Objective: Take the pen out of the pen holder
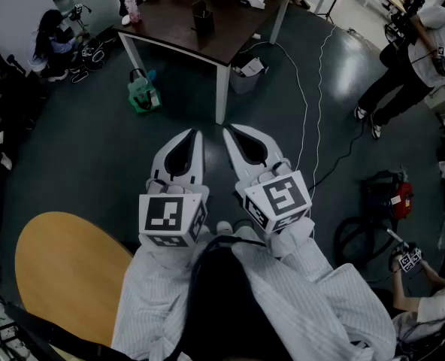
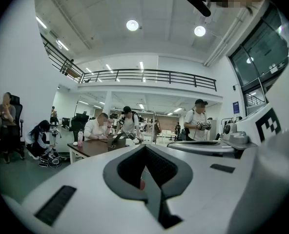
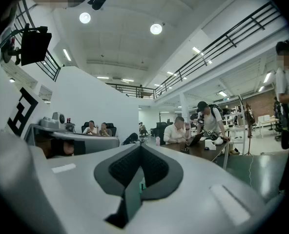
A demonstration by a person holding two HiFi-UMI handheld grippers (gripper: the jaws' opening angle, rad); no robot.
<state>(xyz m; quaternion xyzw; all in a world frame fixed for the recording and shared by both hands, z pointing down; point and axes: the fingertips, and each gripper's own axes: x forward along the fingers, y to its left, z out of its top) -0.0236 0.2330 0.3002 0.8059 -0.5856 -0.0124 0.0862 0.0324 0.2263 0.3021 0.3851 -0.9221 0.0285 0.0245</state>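
A black pen holder [image 1: 202,17] stands on a dark brown table [image 1: 230,36] across the floor, far ahead of both grippers. No pen can be made out in it at this distance. My left gripper [image 1: 195,132] and right gripper [image 1: 227,129] are held side by side close to the body, level and pointing toward the table. Each has its jaws closed together with nothing between them. The left gripper view shows the gripper [image 2: 145,145] with the table [image 2: 93,147] and holder [image 2: 116,142] beyond it. In the right gripper view the gripper [image 3: 139,145] has the holder [image 3: 185,149] small behind it.
People sit around the table, and a pink bottle [image 1: 131,7] stands on its left end. A green bag [image 1: 143,96] and a grey bin [image 1: 245,74] lie by the table legs. White cables [image 1: 313,89] run over the floor. A round wooden top [image 1: 65,269] sits at lower left.
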